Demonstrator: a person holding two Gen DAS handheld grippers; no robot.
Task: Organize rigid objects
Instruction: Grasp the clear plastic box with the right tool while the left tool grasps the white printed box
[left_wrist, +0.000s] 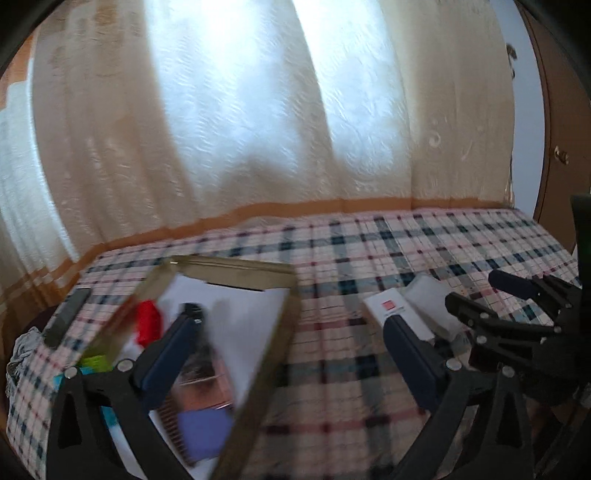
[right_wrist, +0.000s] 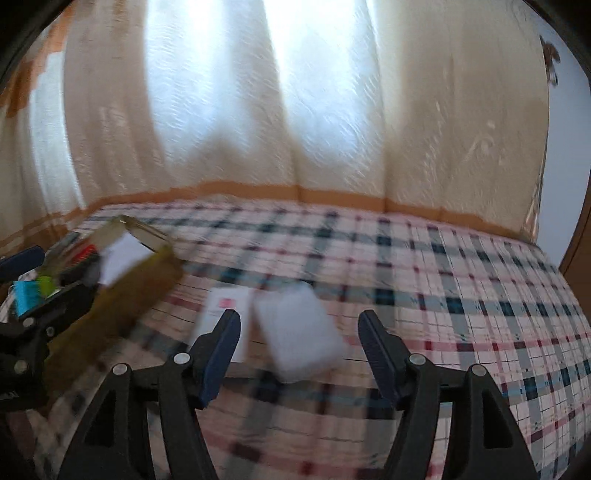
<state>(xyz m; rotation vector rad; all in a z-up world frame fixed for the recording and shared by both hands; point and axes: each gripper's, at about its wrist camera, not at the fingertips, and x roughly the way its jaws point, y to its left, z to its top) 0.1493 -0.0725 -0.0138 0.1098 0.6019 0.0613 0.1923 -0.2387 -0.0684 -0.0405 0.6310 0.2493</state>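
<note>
Gaping right tongs (right_wrist: 299, 328) flank blurred translucent rectangular box (right_wrist: 301, 334) on plaid cloth (right_wrist: 443, 295)

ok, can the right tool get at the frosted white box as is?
Probably yes. The right tool is open, with the frosted white box lying flat on the plaid cloth right ahead. Only the white carton lies close beside it.

A home room: sunlit cream curtains (right_wrist: 295, 110), a plaid tablecloth (right_wrist: 443, 295) on the counter, a wooden door (left_wrist: 557, 147).
</note>
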